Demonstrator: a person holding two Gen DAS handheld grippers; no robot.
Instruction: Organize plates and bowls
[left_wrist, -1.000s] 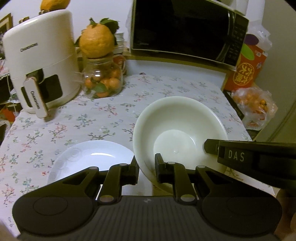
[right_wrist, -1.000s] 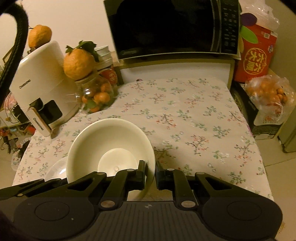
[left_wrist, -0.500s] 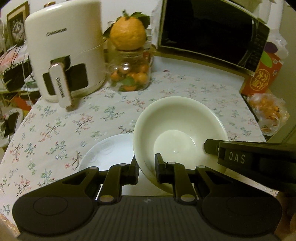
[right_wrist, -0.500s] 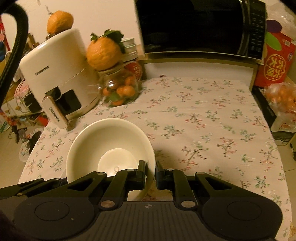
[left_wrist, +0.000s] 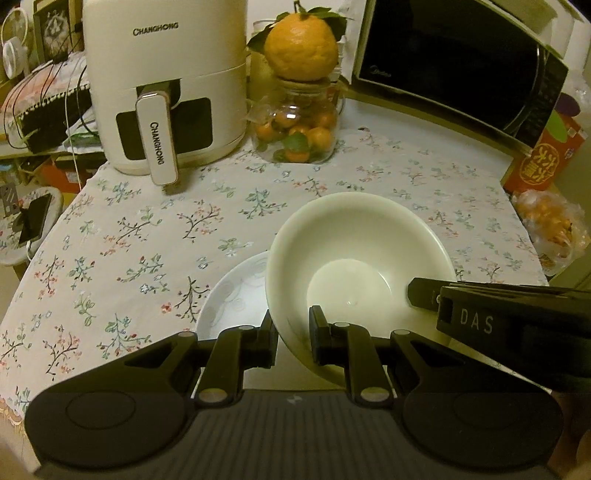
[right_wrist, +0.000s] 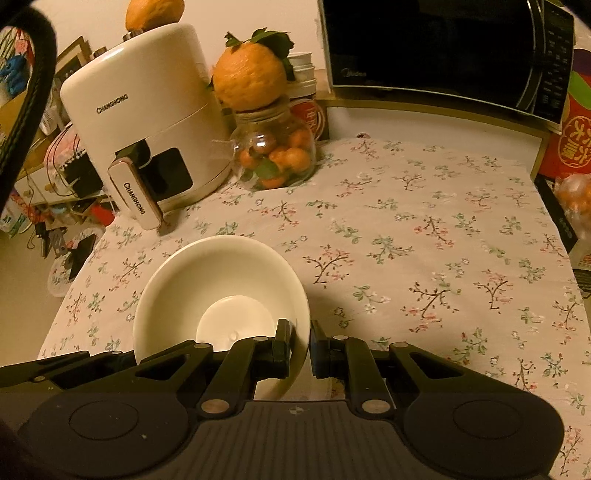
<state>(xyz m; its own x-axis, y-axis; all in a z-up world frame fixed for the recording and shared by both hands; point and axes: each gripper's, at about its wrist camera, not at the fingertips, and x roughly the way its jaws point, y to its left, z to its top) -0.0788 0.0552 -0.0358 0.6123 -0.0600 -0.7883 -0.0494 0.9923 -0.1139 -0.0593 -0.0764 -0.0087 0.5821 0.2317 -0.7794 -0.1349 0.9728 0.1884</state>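
Note:
A deep cream bowl is held above the flowered tablecloth by both grippers. My left gripper is shut on the bowl's near left rim, one finger inside and one outside. My right gripper is shut on the bowl's right rim. In the left wrist view that right gripper reaches in from the right. A white patterned plate lies on the cloth, its right part hidden under the bowl. The right wrist view does not show the plate.
A white air fryer stands at the back left. Beside it is a glass jar of small oranges with a big orange on top. A black microwave stands behind, a red box and a bag of oranges at the right. The table's left edge drops to clutter.
Both grippers have carried the bowl leftward across the table. It now overlaps the plate's right side, where a second ago the plate lay clear to its left.

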